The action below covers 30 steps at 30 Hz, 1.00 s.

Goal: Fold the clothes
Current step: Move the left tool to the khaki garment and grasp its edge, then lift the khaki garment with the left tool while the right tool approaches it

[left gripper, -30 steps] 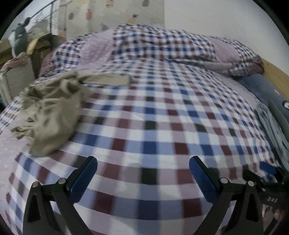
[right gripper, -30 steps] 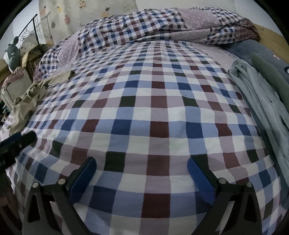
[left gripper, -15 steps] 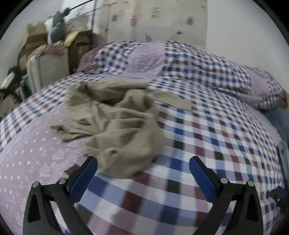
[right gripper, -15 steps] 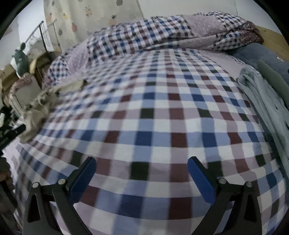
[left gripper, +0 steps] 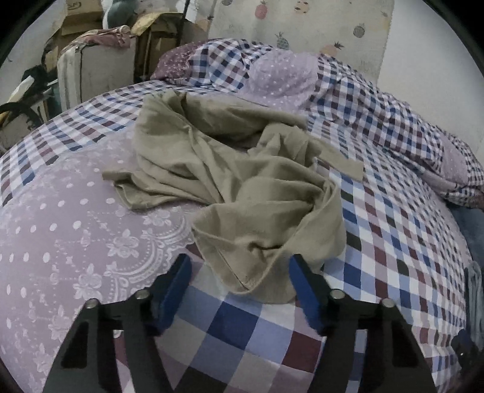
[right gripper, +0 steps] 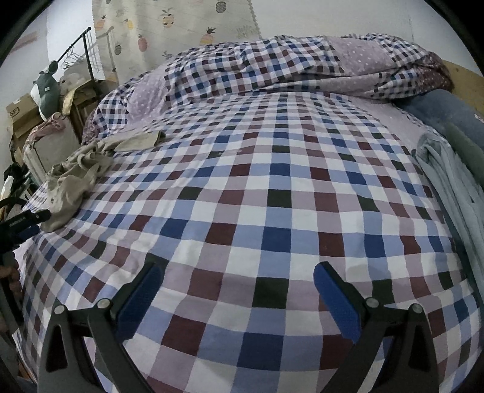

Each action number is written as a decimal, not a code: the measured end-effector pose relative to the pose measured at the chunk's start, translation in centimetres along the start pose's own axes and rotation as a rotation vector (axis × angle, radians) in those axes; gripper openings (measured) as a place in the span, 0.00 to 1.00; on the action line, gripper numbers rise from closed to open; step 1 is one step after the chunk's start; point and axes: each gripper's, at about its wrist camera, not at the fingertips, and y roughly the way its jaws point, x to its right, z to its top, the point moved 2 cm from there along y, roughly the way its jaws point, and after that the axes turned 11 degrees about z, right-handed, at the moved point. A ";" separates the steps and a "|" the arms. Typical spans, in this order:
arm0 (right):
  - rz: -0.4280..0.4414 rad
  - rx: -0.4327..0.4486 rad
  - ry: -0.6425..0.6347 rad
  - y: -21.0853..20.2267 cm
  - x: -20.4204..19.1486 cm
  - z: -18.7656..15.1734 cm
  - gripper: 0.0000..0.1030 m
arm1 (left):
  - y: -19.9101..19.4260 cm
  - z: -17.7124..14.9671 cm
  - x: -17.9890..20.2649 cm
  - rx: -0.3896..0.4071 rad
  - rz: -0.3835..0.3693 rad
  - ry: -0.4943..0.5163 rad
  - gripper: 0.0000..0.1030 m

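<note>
- Swinging over from bare checks, my left gripper (left gripper: 239,290) now has the crumpled khaki garment (left gripper: 242,181) between its jaws, which have just been narrowing; the pads don't visibly press it yet.
- Right gripper (right gripper: 237,299) hangs wide open over the checked bedspread (right gripper: 272,196), empty.
- One khaki garment; one pale blue garment (right gripper: 447,181), cut off at the right edge.

This is a bedroom in a home. A big bed (right gripper: 272,196) with a checked cover fills the room. A rumpled quilt (right gripper: 287,66) lies at its far end. Boxes (left gripper: 78,18), a suitcase (left gripper: 90,69) and a soft toy (right gripper: 47,87) stand beside it.
</note>
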 end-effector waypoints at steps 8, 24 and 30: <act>0.002 0.008 0.008 0.1 -0.1 0.1 1.00 | -1.2 -0.6 1.1 -0.002 -0.084 0.014 0.07; 0.194 0.048 0.024 -1.1 -2.8 0.2 1.00 | -9.7 -7.9 5.1 -0.001 -0.331 0.073 0.05; 0.312 0.036 -0.016 -1.2 -6.1 0.1 1.00 | -9.9 -8.1 3.2 -0.031 -0.338 0.034 0.05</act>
